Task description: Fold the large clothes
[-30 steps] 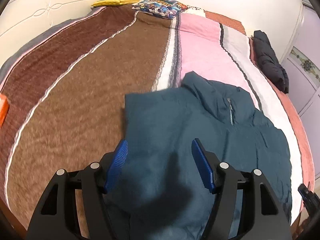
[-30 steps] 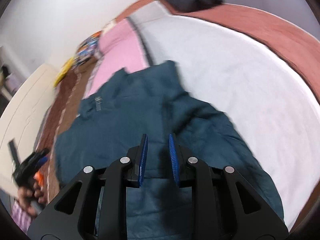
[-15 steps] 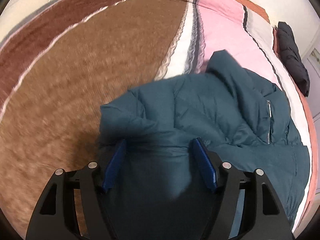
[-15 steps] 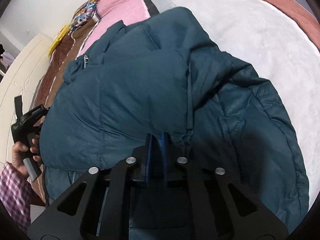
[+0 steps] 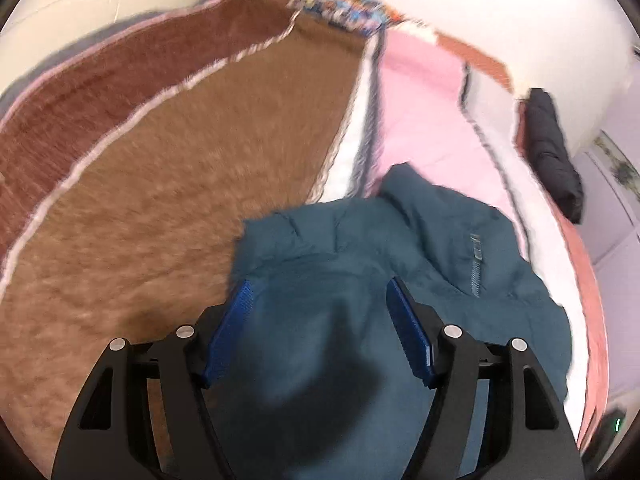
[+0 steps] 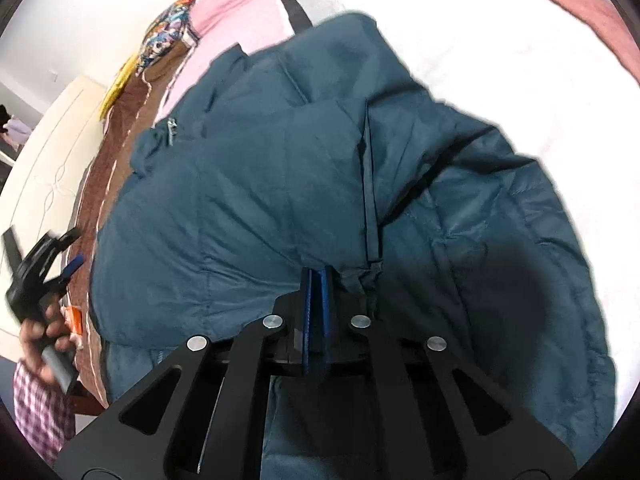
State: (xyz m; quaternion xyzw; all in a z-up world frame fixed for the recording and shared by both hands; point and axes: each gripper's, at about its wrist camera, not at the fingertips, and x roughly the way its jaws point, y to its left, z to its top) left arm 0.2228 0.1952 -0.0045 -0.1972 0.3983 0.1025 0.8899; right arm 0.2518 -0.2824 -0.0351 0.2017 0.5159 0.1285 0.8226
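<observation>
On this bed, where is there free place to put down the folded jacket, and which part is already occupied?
Free: the wide brown stripes of the blanket, left of the teal jacket up to the pillows, and the white area right of it in the right wrist view. Occupied: the near middle under the jacket, and the far right edge, where a dark garment lies.

I saw a bed under a striped blanket [image 5: 168,216] in brown, pink and white, a cream headboard [image 6: 52,160] along one edge, pale walls [image 5: 460,4], and a lilac wardrobe [image 5: 616,208] beside it.
</observation>
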